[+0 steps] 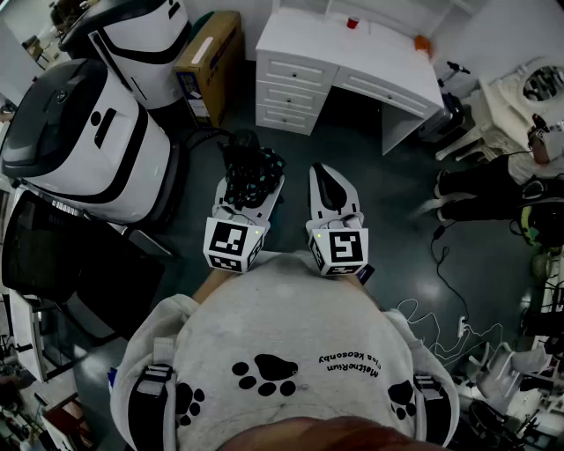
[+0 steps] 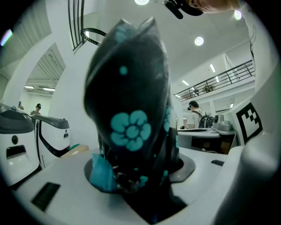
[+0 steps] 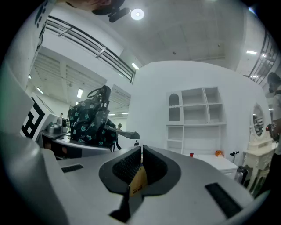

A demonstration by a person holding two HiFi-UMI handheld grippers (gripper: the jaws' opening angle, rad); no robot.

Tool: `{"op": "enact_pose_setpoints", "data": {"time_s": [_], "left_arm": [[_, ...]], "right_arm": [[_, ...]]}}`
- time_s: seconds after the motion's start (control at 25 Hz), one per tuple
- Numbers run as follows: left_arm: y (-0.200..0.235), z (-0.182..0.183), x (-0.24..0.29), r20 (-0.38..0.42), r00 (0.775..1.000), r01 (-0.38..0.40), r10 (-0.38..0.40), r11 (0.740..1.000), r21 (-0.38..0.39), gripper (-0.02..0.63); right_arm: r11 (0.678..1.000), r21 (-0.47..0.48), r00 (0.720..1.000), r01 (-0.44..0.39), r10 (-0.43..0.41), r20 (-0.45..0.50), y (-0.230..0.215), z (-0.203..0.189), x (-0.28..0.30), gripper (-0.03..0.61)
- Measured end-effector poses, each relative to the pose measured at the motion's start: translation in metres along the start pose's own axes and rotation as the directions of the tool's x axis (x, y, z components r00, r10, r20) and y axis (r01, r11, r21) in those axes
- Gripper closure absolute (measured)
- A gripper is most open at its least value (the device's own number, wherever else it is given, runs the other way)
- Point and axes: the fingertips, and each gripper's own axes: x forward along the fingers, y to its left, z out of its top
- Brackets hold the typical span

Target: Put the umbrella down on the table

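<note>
A folded dark umbrella (image 1: 253, 167) with teal flowers stands up out of my left gripper (image 1: 251, 183), which is shut on it. In the left gripper view the umbrella (image 2: 131, 110) fills the middle, clamped low between the jaws of the left gripper (image 2: 136, 173). My right gripper (image 1: 325, 173) is beside it at the same height, shut with nothing held. From the right gripper view (image 3: 141, 154) the umbrella (image 3: 90, 121) shows at the left. The white table (image 1: 352, 55), with drawers, stands ahead across dark floor.
On the table are a red cup (image 1: 352, 23) and an orange thing (image 1: 424, 41). Big white and black machines (image 1: 79, 141) and a cardboard box (image 1: 211, 57) stand to the left. A person's legs (image 1: 476, 189), white furniture (image 1: 529, 88) and cables (image 1: 441, 264) lie to the right.
</note>
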Motion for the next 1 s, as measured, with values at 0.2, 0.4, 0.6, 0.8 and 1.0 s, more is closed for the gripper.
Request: {"op": "enact_pose_setpoints", "data": {"time_s": [0.2,0.4,0.6,0.8,1.0], "left_arm": [[0.002,-0.002,0.002,-0.001,1.0,0.005,-0.005,1.0,-0.019,0.374],[0.004,-0.005,0.01,-0.006,1.0,0.017,-0.018,1.0,-0.024,0.373],[0.016,-0.008,0.029,-0.008,1.0,0.013,-0.013,0.999,-0.029,0.374],[0.029,-0.006,0.057,-0.001,1.0,0.004,-0.004,1.0,-0.03,0.373],[0.046,-0.005,0.095,0.003,1.0,-0.013,0.013,0.999,-0.029,0.373]], "right_arm": [[1.0,0.005,1.0,0.006,-0.006,-0.01,-0.004,-0.006,0.001,0.54],[1.0,0.014,1.0,0.014,-0.014,-0.017,-0.008,-0.012,0.009,0.54],[0.999,0.05,1.0,0.013,-0.013,-0.001,-0.021,-0.018,0.03,0.538],[0.997,0.079,1.0,0.006,-0.006,0.001,-0.042,-0.025,0.059,0.538],[0.997,0.073,1.0,-0.029,0.029,-0.007,-0.062,-0.03,0.101,0.538]]}}
